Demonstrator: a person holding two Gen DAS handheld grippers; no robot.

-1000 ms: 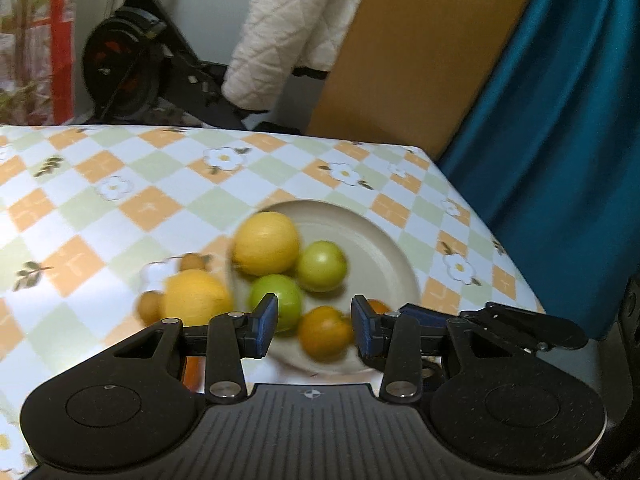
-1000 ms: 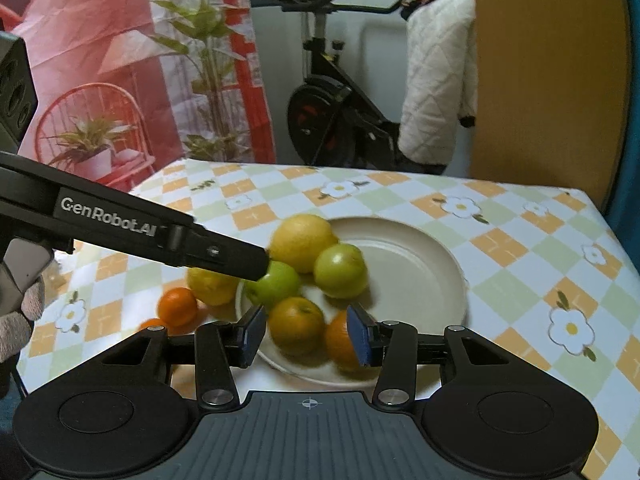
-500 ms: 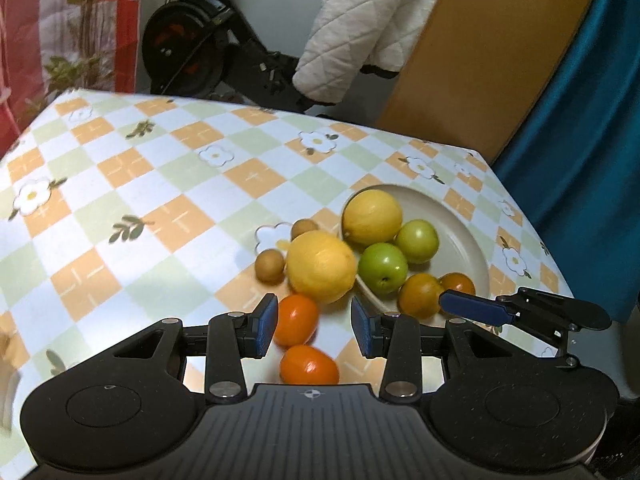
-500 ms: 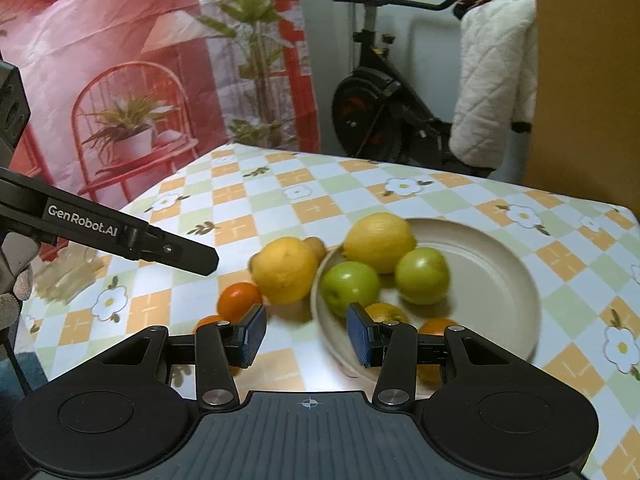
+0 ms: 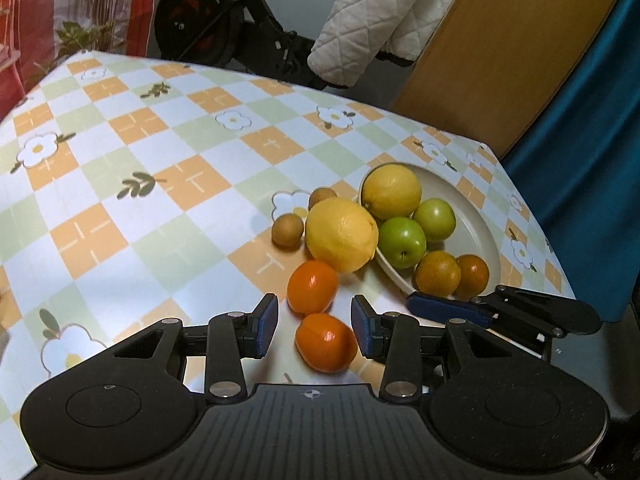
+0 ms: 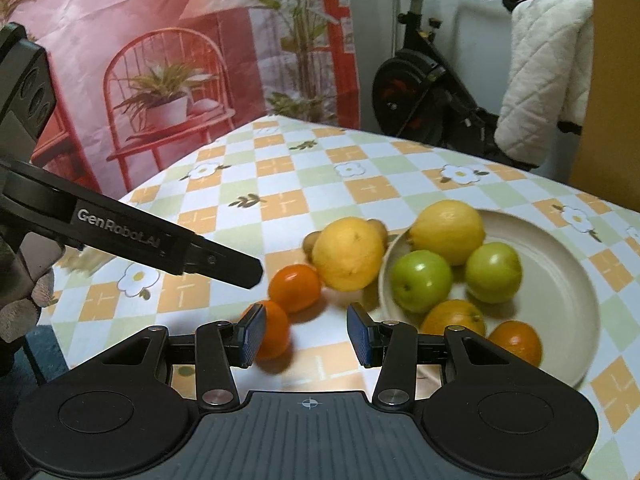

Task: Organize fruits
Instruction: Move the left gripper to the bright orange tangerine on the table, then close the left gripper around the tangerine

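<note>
A beige plate (image 5: 476, 216) (image 6: 560, 280) holds a lemon (image 5: 392, 192), two green apples (image 5: 402, 242) (image 6: 494, 272) and two oranges (image 5: 438, 274) (image 6: 516, 340). Beside its left rim on the tablecloth lie a second lemon (image 5: 342, 234) (image 6: 348, 254), two small brown fruits (image 5: 287, 230) and two small oranges (image 5: 312, 286) (image 6: 294, 286). My left gripper (image 5: 314, 322) hovers open over the nearer small orange (image 5: 326, 342), pads not pressing it. My right gripper (image 6: 306, 334) is open and empty, that orange (image 6: 276, 334) partly behind its left pad.
The checked flower tablecloth (image 5: 160, 184) spreads left of the fruit. Its right edge runs near a teal curtain (image 5: 592, 160). Behind stand an exercise bike (image 6: 416, 96), a white quilted cloth (image 5: 380, 28) and a brown board (image 5: 500, 60). A gloved hand (image 6: 24, 300) holds the left gripper.
Both grippers have swung left, from over the plate to over the fruit lying on the tablecloth. The jaws of both kept the same width.
</note>
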